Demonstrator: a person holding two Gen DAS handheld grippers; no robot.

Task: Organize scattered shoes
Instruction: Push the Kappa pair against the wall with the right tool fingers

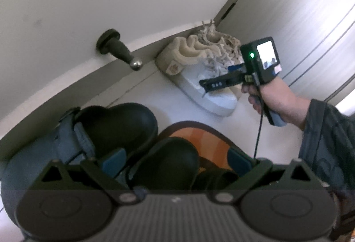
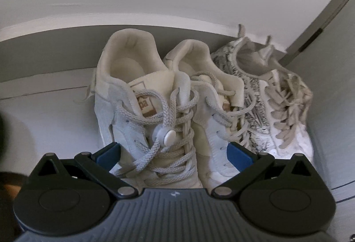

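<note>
My left gripper (image 1: 176, 157) is open, and its blue pads straddle the toe of a black sandal (image 1: 168, 160) without clearly touching it. A second black sandal (image 1: 117, 126) with a grey strap lies just left of it. My right gripper (image 2: 175, 153) is open low over a pair of white laced sneakers, the left one (image 2: 137, 109) and the right one (image 2: 210, 113). Beside them stands a grey-patterned white sneaker (image 2: 266, 97). In the left wrist view, a hand holds the right gripper (image 1: 219, 77) over those sneakers (image 1: 199, 69), which stand in the corner.
The sneakers stand in a row against a white wall with a skirting board (image 2: 55, 53). A black door stopper (image 1: 117, 49) juts from the wall left of them. A pale door panel (image 1: 299, 20) closes the right side. An orange-brown item (image 1: 199, 137) lies under the black sandal.
</note>
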